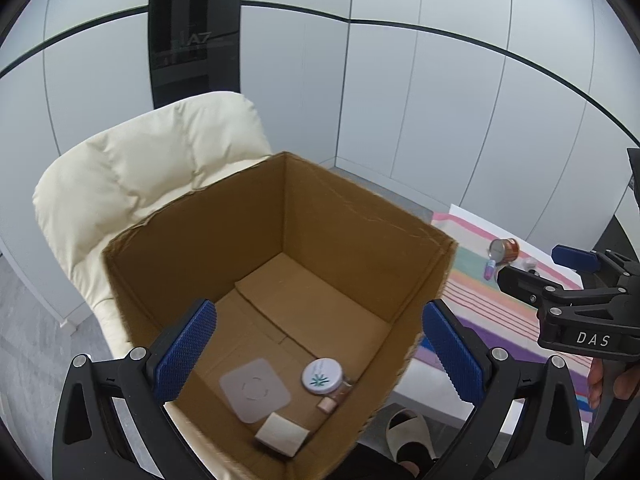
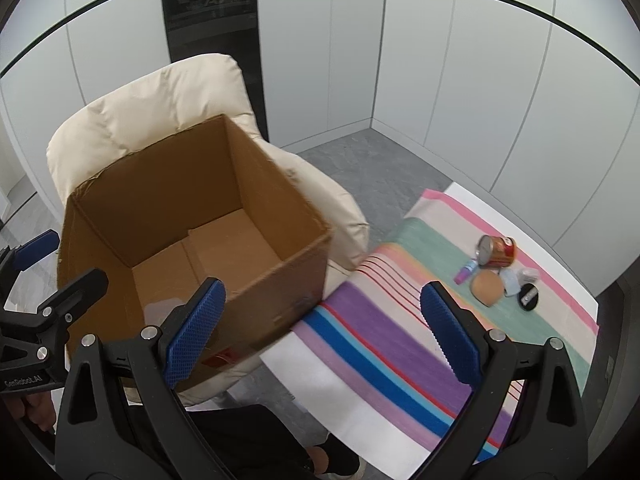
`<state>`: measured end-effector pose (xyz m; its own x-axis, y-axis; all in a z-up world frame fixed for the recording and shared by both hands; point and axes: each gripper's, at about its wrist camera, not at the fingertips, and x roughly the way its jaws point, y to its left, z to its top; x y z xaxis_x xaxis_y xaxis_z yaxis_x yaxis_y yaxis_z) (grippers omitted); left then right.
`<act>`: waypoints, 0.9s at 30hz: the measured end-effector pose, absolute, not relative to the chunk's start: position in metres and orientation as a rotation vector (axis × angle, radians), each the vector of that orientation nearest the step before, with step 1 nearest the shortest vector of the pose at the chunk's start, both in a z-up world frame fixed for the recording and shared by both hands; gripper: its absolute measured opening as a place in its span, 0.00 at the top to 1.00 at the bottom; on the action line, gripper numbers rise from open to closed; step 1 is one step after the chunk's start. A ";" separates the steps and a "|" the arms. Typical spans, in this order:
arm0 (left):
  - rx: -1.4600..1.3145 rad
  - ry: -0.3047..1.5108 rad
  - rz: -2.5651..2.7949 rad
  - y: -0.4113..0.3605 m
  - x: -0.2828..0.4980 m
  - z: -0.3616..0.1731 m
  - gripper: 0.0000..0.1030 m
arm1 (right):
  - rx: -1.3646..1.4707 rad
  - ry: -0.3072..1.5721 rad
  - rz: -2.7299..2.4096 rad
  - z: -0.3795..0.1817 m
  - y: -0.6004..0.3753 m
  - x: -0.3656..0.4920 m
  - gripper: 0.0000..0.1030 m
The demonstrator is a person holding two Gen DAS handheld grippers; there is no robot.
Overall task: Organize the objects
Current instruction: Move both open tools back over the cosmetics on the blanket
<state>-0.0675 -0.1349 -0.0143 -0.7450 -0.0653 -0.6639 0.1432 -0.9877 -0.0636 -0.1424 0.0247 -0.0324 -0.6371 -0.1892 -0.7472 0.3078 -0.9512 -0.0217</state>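
Both grippers, left (image 1: 320, 350) and right (image 2: 322, 334), jaws spread, empty. Your tin can (image 2: 497, 251) lies on its side on the striped surface (image 2: 372, 332): rigid, rolls; grip across its curved body

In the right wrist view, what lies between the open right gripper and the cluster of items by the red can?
Only bare striped cloth lies between the right gripper and the red can cluster, as the right wrist view shows.

Home-like room: white panelled wall (image 1: 440, 100), cream padded armchair (image 1: 140, 176), striped cloth (image 2: 400, 320) on table.
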 end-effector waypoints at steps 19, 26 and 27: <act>1.120 0.117 -2.899 -0.079 -0.093 -0.017 0.00 | 1.216 0.158 -2.704 -0.033 0.093 -0.141 0.03; 1.139 0.099 -2.937 -0.054 -0.103 -0.016 0.00 | 1.245 0.124 -2.746 -0.034 0.123 -0.138 0.03; 1.145 0.099 -2.940 -0.050 -0.105 -0.017 0.00 | 1.248 0.120 -2.751 -0.034 0.127 -0.136 0.03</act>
